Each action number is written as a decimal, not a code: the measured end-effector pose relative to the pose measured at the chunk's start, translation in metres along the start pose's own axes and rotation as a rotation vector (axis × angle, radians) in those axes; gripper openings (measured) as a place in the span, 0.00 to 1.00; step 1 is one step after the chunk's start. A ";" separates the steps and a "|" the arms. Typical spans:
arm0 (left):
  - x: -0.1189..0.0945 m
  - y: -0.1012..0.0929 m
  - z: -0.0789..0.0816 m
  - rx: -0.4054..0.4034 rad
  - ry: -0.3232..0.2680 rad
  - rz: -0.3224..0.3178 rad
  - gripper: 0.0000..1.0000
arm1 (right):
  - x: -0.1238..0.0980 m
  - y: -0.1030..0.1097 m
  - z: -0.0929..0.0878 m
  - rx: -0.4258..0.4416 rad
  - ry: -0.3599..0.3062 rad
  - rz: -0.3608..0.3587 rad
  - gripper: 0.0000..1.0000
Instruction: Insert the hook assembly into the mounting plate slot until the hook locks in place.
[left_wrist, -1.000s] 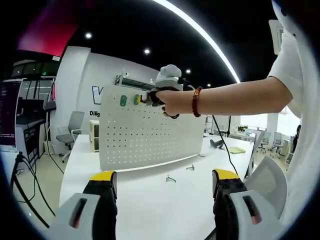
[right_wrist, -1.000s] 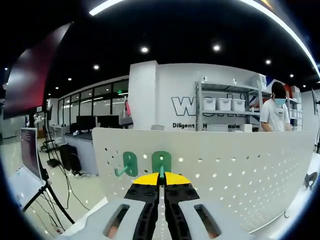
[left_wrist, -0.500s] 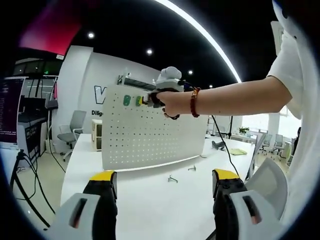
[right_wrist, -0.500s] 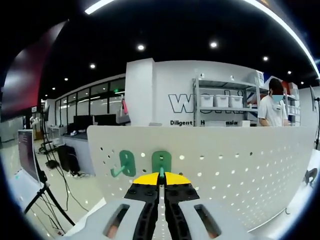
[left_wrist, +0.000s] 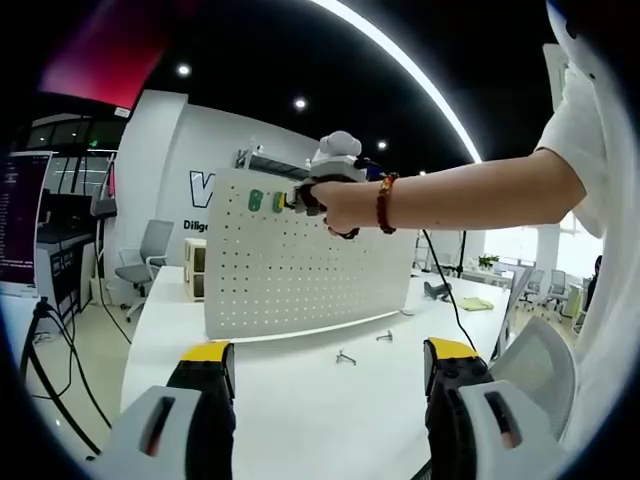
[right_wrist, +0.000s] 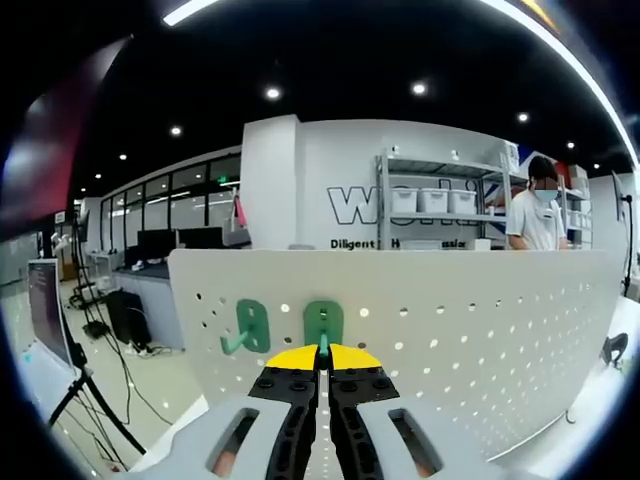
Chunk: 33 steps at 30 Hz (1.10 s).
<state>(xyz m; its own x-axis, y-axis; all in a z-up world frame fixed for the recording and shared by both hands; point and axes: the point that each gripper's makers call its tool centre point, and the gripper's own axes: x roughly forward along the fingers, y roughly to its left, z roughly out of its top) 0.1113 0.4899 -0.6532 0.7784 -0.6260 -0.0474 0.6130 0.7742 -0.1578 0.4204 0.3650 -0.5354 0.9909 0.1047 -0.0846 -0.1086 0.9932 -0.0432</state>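
A white pegboard mounting plate (left_wrist: 300, 270) stands upright on the white table (left_wrist: 300, 400). Two green hooks sit near its top left corner. In the right gripper view, one green hook (right_wrist: 247, 328) hangs free on the plate (right_wrist: 450, 330). My right gripper (right_wrist: 321, 352) is shut on the second green hook (right_wrist: 323, 322), whose back plate lies against the board. In the left gripper view, the right gripper (left_wrist: 300, 198) is held up at the plate by a person's hand. My left gripper (left_wrist: 325, 365) stays low over the table, open, with nothing between its fingers.
Two small metal hooks (left_wrist: 344, 357) (left_wrist: 382, 336) lie loose on the table in front of the plate. A chair back (left_wrist: 540, 365) stands at the right. Office chairs, desks and cables fill the room to the left. Shelving (right_wrist: 440, 210) and a person (right_wrist: 540, 215) are behind the plate.
Both views have shifted slightly with the hands. The right gripper stays shut on the green hook against the plate; the left gripper has not changed.
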 end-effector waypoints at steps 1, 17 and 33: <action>0.000 0.000 0.000 0.001 0.001 0.000 0.79 | 0.000 0.000 0.000 -0.010 0.002 0.000 0.01; 0.001 0.001 0.000 -0.004 0.002 0.000 0.78 | 0.003 0.007 -0.003 -0.032 0.031 0.053 0.04; -0.001 -0.019 0.005 0.023 0.017 -0.007 0.78 | -0.012 0.011 0.001 -0.011 0.041 0.146 0.15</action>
<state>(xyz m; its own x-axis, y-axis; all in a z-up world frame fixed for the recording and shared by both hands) 0.0990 0.4760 -0.6455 0.7720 -0.6325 -0.0630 0.6212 0.7718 -0.1355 0.4071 0.3745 -0.5338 0.9603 0.2459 -0.1314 -0.2528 0.9668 -0.0381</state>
